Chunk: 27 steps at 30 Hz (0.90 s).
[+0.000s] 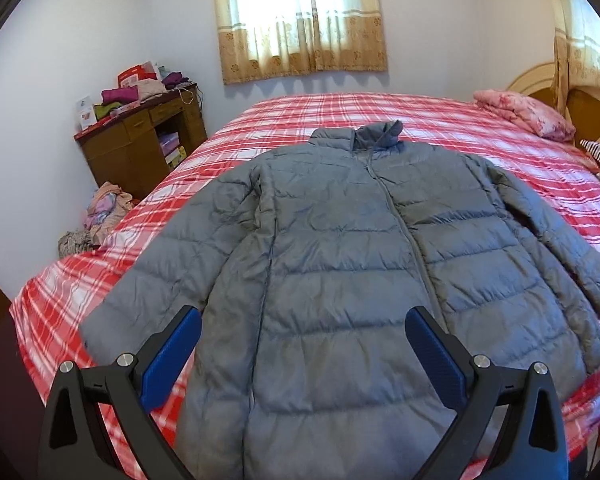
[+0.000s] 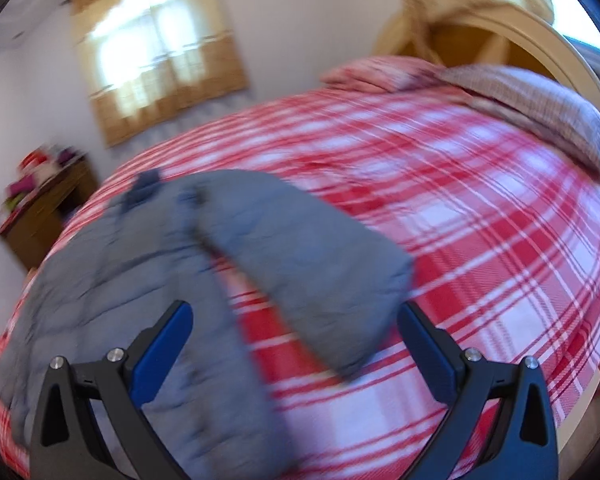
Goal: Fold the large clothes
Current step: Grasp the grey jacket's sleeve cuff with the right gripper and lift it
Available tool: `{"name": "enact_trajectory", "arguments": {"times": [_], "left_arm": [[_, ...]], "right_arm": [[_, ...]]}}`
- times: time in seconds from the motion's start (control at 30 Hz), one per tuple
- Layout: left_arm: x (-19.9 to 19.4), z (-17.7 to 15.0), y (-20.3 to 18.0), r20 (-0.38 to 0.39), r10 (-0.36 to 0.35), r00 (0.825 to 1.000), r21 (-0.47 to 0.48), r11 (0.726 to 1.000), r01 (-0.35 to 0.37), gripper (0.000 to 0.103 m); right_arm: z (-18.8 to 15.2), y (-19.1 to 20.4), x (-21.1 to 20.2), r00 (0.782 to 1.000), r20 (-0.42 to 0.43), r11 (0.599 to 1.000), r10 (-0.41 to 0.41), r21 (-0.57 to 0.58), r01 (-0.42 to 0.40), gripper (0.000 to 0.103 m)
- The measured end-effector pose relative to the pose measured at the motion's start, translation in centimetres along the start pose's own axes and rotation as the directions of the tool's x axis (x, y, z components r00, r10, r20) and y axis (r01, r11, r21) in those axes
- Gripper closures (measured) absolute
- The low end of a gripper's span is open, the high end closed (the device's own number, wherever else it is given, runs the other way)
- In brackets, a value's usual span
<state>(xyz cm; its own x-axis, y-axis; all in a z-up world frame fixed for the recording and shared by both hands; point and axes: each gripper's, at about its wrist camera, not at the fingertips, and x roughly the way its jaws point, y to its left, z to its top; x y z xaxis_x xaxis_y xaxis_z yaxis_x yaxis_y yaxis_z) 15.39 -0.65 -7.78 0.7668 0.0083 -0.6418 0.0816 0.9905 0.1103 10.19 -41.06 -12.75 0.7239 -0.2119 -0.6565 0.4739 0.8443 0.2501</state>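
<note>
On the bed (image 1: 440, 120), over its red-and-white plaid cover, a grey quilted jacket (image 1: 340, 260) lies front up and spread flat, zipped, with its collar at the far end and its hem hanging near the close edge. Both sleeves rest angled outward beside the body. The left hand-held gripper (image 1: 304, 344) hangs above the jacket's lower part with its blue-padded fingers spread wide and nothing between them. The right hand-held gripper (image 2: 294, 332) is also wide apart and holds nothing; its view is blurred, and it looks over the jacket's right sleeve (image 2: 312, 264), which lies on the plaid cover apart from the body. At the far right of the bed lie a pink pillow (image 1: 524, 114) and a wooden headboard (image 1: 540, 80). A wooden table (image 1: 140, 140) piled with clothes stands at the far left, below a curtained window (image 1: 300, 20).
</note>
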Motion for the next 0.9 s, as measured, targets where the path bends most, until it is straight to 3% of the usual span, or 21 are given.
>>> {"name": "enact_trajectory", "arguments": {"times": [0.13, 0.23, 0.33, 0.37, 0.4, 0.47, 0.7, 0.9], "left_arm": [[1.9, 1.6, 0.2, 0.004, 0.016, 1.000, 0.027, 1.000, -0.016, 0.001], [3.3, 2.8, 0.3, 0.016, 0.035, 0.999, 0.042, 0.998, -0.035, 0.001], [4.9, 4.1, 0.2, 0.021, 0.062, 0.998, 0.061, 0.996, -0.064, 0.001], [5.4, 4.6, 0.2, 0.022, 0.068, 0.997, 0.067, 0.995, -0.070, 0.001], [6.0, 4.9, 0.3, 0.024, 0.074, 0.997, 0.070, 0.995, -0.076, 0.001], [7.5, 5.7, 0.5, 0.013, 0.078, 0.997, 0.067, 0.995, -0.078, 0.001], [13.1, 8.1, 2.5, -0.032, 0.161, 0.986, 0.036, 0.986, -0.160, 0.001], [16.4, 10.7, 4.0, -0.051, 0.198, 0.979, 0.004, 0.980, -0.199, 0.001]], "right_arm": [[0.7, -2.9, 2.8, 0.997, -0.071, 0.995, -0.034, 0.095, 0.040, 0.001], [0.8, -3.6, 4.5, 0.993, -0.116, 0.993, -0.012, 0.119, 0.026, 0.010], [0.6, -3.5, 6.5, 0.987, -0.158, 0.992, 0.037, 0.124, -0.017, 0.028], [0.7, -3.4, 6.4, 0.990, -0.142, 0.993, 0.014, 0.116, 0.003, 0.040], [1.0, -3.4, 6.4, 0.992, -0.128, 0.994, 0.005, 0.105, 0.009, 0.061], [1.7, -4.1, 6.8, 0.990, -0.137, 0.993, 0.036, 0.113, -0.020, 0.080], [7.2, -5.1, 6.8, 0.994, -0.043, 0.993, -0.100, 0.060, 0.102, 0.087], [12.7, 0.7, 5.6, 0.989, 0.099, 0.989, -0.108, -0.087, 0.117, 0.088]]}}
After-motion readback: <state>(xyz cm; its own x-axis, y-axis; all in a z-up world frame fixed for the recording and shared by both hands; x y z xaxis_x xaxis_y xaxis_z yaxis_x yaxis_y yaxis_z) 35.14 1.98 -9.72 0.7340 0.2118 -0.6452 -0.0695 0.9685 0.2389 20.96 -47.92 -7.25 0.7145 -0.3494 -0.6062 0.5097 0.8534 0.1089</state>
